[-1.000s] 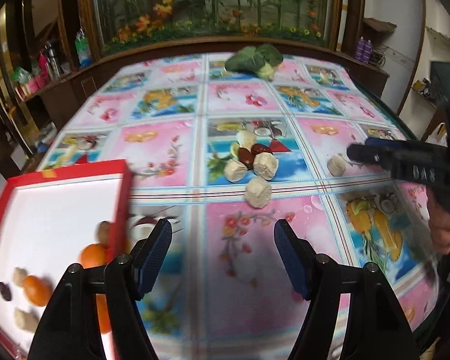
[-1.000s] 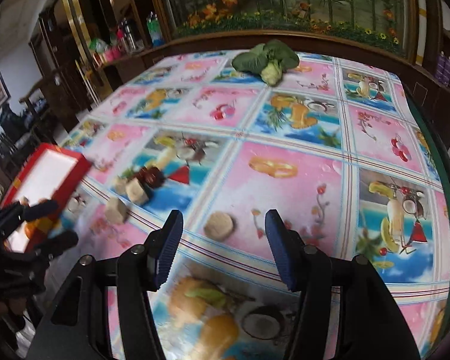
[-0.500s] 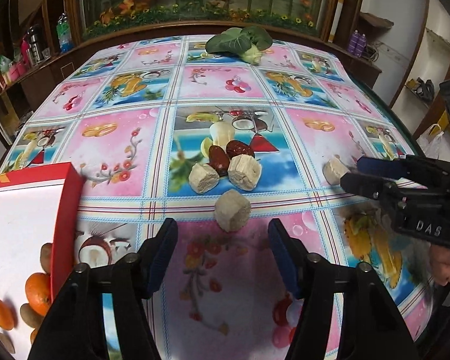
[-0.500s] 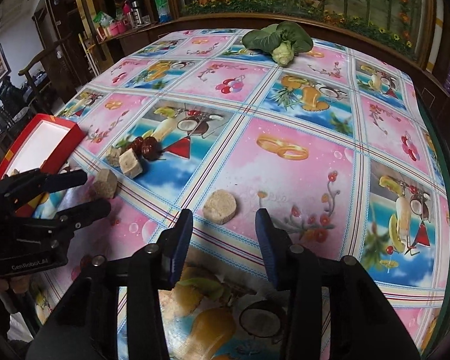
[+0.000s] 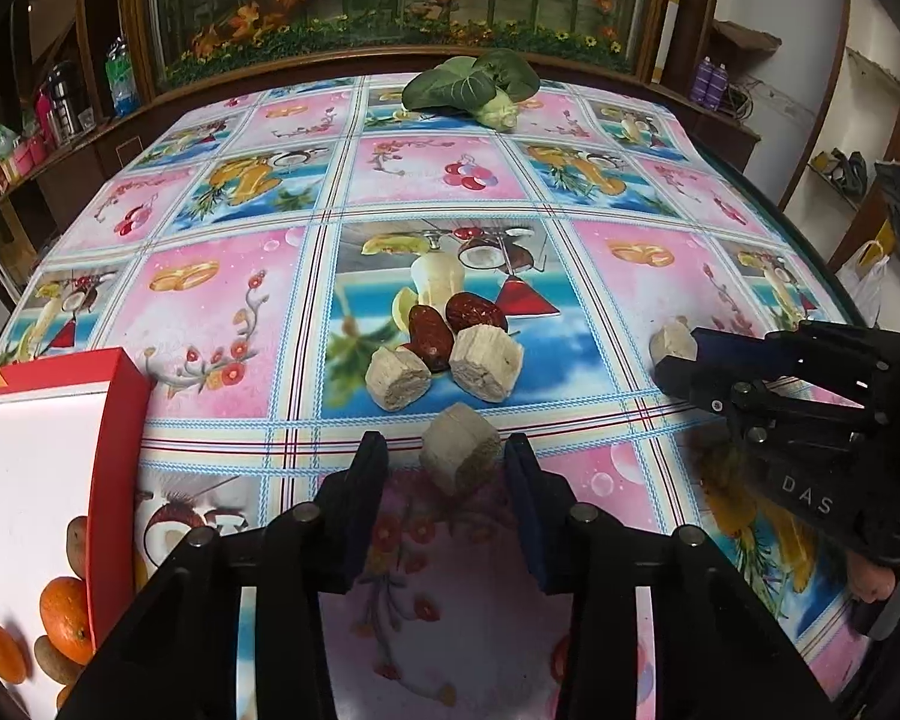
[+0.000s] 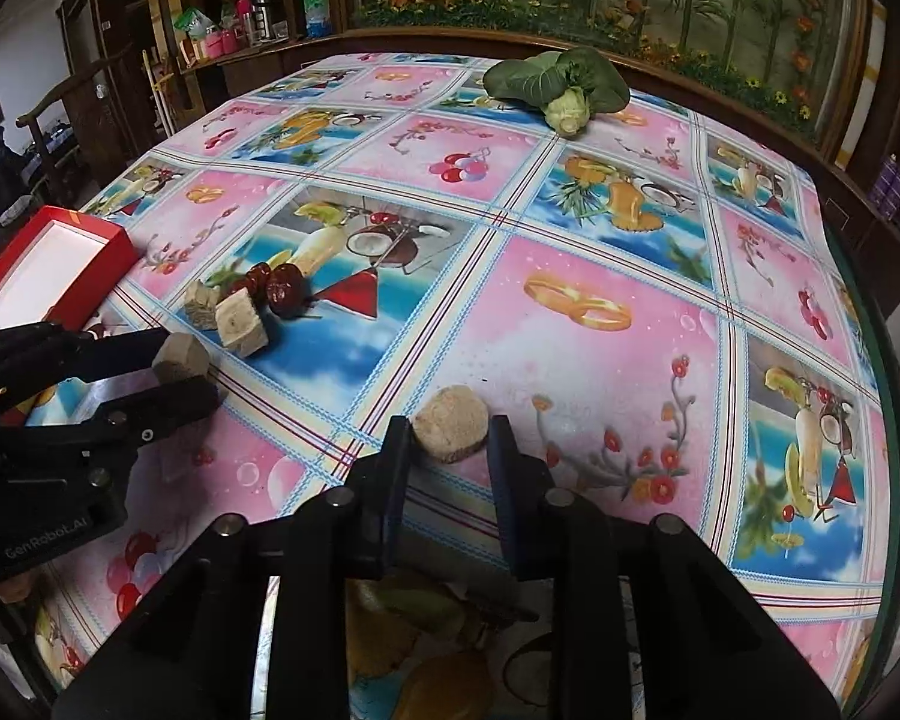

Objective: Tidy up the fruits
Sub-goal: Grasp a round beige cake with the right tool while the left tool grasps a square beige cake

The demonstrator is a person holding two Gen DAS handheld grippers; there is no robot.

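A pale beige fruit chunk [image 5: 459,459] rests on the patterned tablecloth between the fingers of my left gripper [image 5: 447,450], which is open, with a small gap on the chunk's left. A rounder chunk [image 6: 450,429] lies at the fingertips of my right gripper [image 6: 450,435], also open and closely flanking it. Beyond lie two more chunks [image 5: 399,378] [image 5: 486,360] and two red dates [image 5: 429,330] [image 5: 474,312]. The red box [image 5: 117,420] at the left holds oranges [image 5: 63,609] and brown fruits.
A leafy green vegetable [image 5: 471,87] lies at the table's far end. The table edge [image 6: 870,360] curves close on the right. A planter with artificial flowers [image 5: 390,18] and a side shelf with bottles [image 6: 258,6] stand behind the table.
Both grippers moved forward and down to their chunks, and their fingers narrowed. The left one swung right, away from the red box.
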